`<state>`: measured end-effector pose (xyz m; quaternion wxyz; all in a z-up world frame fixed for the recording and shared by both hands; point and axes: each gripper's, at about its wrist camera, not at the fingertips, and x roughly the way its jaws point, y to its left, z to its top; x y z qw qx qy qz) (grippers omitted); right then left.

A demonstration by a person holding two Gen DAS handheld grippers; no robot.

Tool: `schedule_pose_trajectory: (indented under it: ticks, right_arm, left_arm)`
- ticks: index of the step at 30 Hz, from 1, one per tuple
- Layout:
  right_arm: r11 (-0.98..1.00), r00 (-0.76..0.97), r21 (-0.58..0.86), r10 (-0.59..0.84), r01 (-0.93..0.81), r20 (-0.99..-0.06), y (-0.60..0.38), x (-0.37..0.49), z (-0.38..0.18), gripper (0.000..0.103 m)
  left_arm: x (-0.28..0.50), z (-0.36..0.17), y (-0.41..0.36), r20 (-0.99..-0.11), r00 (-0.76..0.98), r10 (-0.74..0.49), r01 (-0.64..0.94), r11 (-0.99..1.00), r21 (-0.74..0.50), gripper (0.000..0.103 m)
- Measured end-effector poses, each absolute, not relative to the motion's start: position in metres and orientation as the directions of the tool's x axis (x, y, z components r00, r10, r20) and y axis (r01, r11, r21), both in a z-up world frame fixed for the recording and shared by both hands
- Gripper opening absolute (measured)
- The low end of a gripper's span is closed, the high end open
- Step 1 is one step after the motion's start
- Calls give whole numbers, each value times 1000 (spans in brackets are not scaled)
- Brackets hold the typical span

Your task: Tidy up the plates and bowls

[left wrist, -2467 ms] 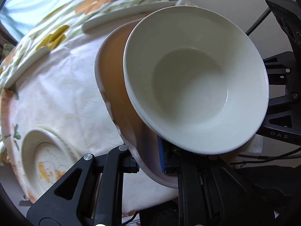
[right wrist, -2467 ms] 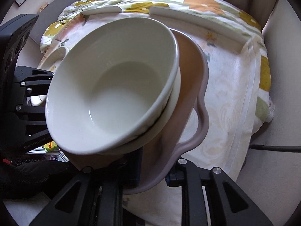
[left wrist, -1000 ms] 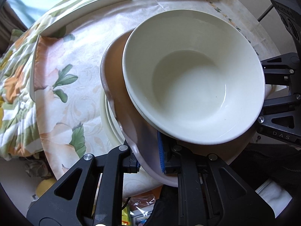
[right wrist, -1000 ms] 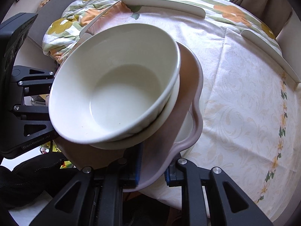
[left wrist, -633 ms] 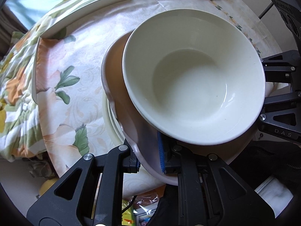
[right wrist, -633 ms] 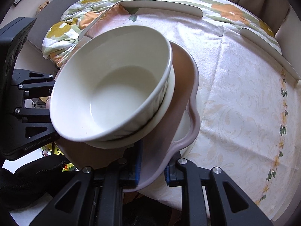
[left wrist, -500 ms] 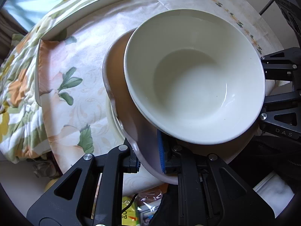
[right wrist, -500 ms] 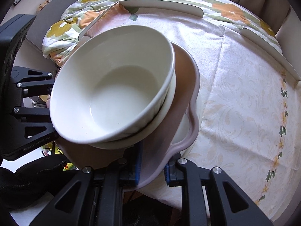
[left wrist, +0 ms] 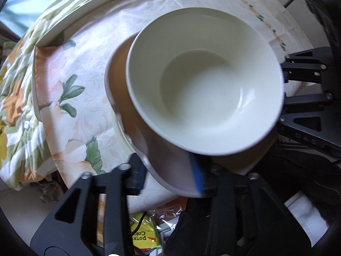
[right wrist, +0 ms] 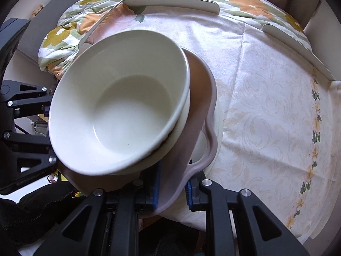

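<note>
Two nested white bowls [left wrist: 204, 85] [right wrist: 127, 115] sit on a mauve plate [left wrist: 127, 98] [right wrist: 200, 98] with a wavy rim. The plate lies over a white plate [left wrist: 120, 132] [right wrist: 218, 128] on the table. My left gripper [left wrist: 168, 177] points down at the mauve plate's near rim. Its jaws are opening, with the rim between them and the left pad standing clear of it. My right gripper [right wrist: 172, 189] is shut on the opposite rim, its blue pads [right wrist: 156, 187] pressed against both faces.
The round table [right wrist: 266, 106] wears a pale floral cloth with white edge guards [right wrist: 170, 2]. A flowered quilt [left wrist: 15, 89] lies beyond its far side. Snack packets [left wrist: 145, 234] lie on the floor below the table's edge. A black-gloved hand [left wrist: 298, 181] holds the other gripper.
My left gripper's jaws have parted from the mauve plate's rim, which they gripped before. The right grip is unchanged, and the stack has stayed over the white plate.
</note>
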<state>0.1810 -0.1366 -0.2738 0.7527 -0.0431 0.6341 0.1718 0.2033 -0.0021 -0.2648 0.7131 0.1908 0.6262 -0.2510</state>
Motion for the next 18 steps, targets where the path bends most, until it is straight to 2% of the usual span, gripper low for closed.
schedule_pose_trajectory:
  ticks: [1,2,13,18]
  right_arm:
    - [938,138,152,203,-310,-970,-136,181,-273,18]
    - [939,139,153,203,-309,-969,-135,181,-272,18]
    - [954,144,154,196,-259,-970,-143,174,-249,18]
    - [955,222,135,197,-265,-955,-154,153,-217,18]
  left_arm:
    - [202,-262,-3,-988,109,-114,607,795,-25,69]
    - [200,-260,-3,-985,131,-115,613,790,-11,72]
    - [189,-237,9,-978,133,-160,582,812,-54,72]
    - [172,-199,25,-950,243,-194,505,862,-47,72]
